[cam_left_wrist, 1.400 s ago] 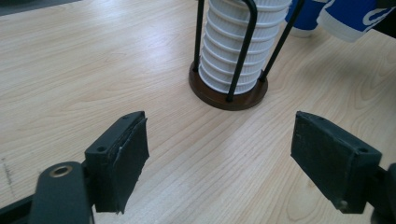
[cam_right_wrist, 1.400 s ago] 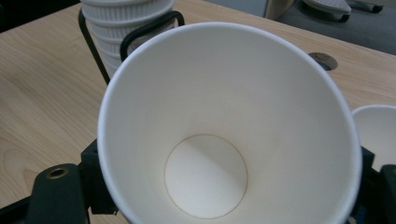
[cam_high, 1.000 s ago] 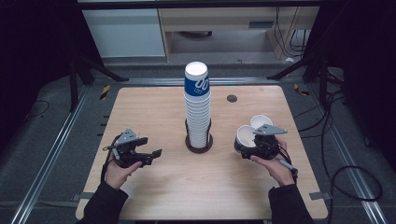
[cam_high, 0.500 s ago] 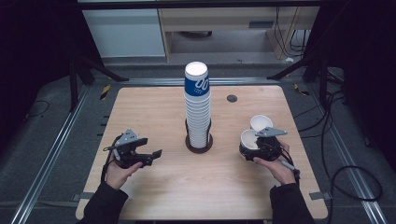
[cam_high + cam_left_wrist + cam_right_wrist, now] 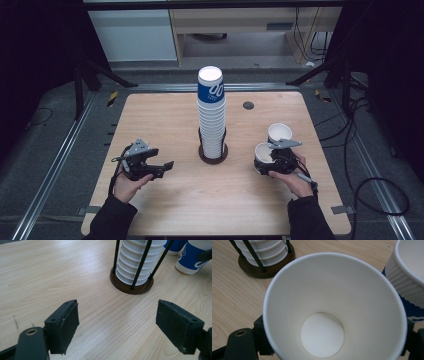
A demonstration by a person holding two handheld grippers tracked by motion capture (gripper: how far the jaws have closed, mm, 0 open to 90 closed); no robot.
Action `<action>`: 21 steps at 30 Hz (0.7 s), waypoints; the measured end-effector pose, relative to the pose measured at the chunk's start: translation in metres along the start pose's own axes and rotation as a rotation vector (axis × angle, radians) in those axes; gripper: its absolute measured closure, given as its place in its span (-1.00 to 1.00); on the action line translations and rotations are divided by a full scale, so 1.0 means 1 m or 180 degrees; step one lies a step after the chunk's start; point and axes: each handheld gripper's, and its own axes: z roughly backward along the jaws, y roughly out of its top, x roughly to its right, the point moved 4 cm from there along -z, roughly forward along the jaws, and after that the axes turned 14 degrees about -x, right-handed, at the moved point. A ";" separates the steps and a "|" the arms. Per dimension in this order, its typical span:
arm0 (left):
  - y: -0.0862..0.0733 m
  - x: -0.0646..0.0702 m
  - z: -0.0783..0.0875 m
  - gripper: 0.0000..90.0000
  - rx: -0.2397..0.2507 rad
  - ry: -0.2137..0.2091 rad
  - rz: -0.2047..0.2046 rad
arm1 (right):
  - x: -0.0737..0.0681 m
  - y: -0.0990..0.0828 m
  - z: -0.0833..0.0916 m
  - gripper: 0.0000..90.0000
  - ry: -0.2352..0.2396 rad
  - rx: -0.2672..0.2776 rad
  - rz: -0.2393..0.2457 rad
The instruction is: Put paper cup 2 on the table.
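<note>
My right gripper [image 5: 274,161] sits at the right of the wooden table [image 5: 160,115], with a white paper cup [image 5: 262,152] upright between its jaws. In the right gripper view that cup [image 5: 324,302] opens toward me, and a black jaw lies against its wall on either side. The jaws have just been opening a little, the cup still between them. A second cup [image 5: 279,133] with a blue band stands just behind it, close beside it [image 5: 409,277]. My left gripper [image 5: 166,166] rests at the left, open and holding nothing [image 5: 117,320].
A tall stack of white cups [image 5: 211,112], the top one blue, stands in a dark wire holder [image 5: 214,155] at the table's middle. A small black disc [image 5: 248,105] is set in the table behind it. Metal rails and cables run along both sides.
The right gripper has come down with the cup, which now stands lower, next to the second cup. The left gripper has not moved.
</note>
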 end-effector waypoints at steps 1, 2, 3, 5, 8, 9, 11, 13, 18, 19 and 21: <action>0.000 0.000 0.000 -0.60 -0.0002 -0.0004 0.0003 | 0.000 0.000 0.000 -0.60 0.0002 -0.0003 0.0003; 0.000 0.000 -0.001 -0.60 -0.0010 -0.0001 0.0002 | 0.000 0.000 -0.001 -0.60 -0.0007 -0.0007 0.0009; 0.000 0.001 -0.001 -0.60 -0.0017 -0.0001 -0.0004 | 0.001 0.000 -0.002 -0.62 -0.0022 -0.0010 0.0035; 0.000 0.001 -0.001 -0.60 -0.0019 -0.0002 -0.0009 | 0.000 -0.001 -0.003 -0.69 -0.0012 -0.0028 0.0052; 0.000 0.001 -0.001 -0.60 -0.0018 -0.0004 -0.0010 | 0.000 -0.001 -0.003 -0.79 -0.0013 -0.0006 0.0062; 0.000 0.000 0.000 -0.60 -0.0013 -0.0002 -0.0010 | 0.000 -0.001 -0.003 -0.82 -0.0014 0.0004 0.0054; 0.000 0.000 0.000 -0.61 -0.0007 0.0001 -0.0002 | 0.000 0.000 -0.002 -0.86 -0.0010 0.0032 0.0056; -0.001 -0.001 0.001 -0.61 -0.0006 0.0002 0.0004 | -0.001 -0.001 0.001 -0.89 0.0001 0.0059 0.0047; -0.001 -0.004 0.003 -0.63 -0.0017 0.0011 0.0026 | -0.004 -0.005 0.009 -0.91 -0.0034 0.0113 0.0070; -0.002 -0.004 0.003 -0.63 -0.0018 0.0015 0.0032 | -0.004 -0.007 0.011 -0.91 -0.0044 0.0110 0.0079; -0.002 -0.005 0.003 -0.63 -0.0021 0.0017 0.0031 | -0.004 -0.011 0.013 -0.91 -0.0083 0.0112 0.0078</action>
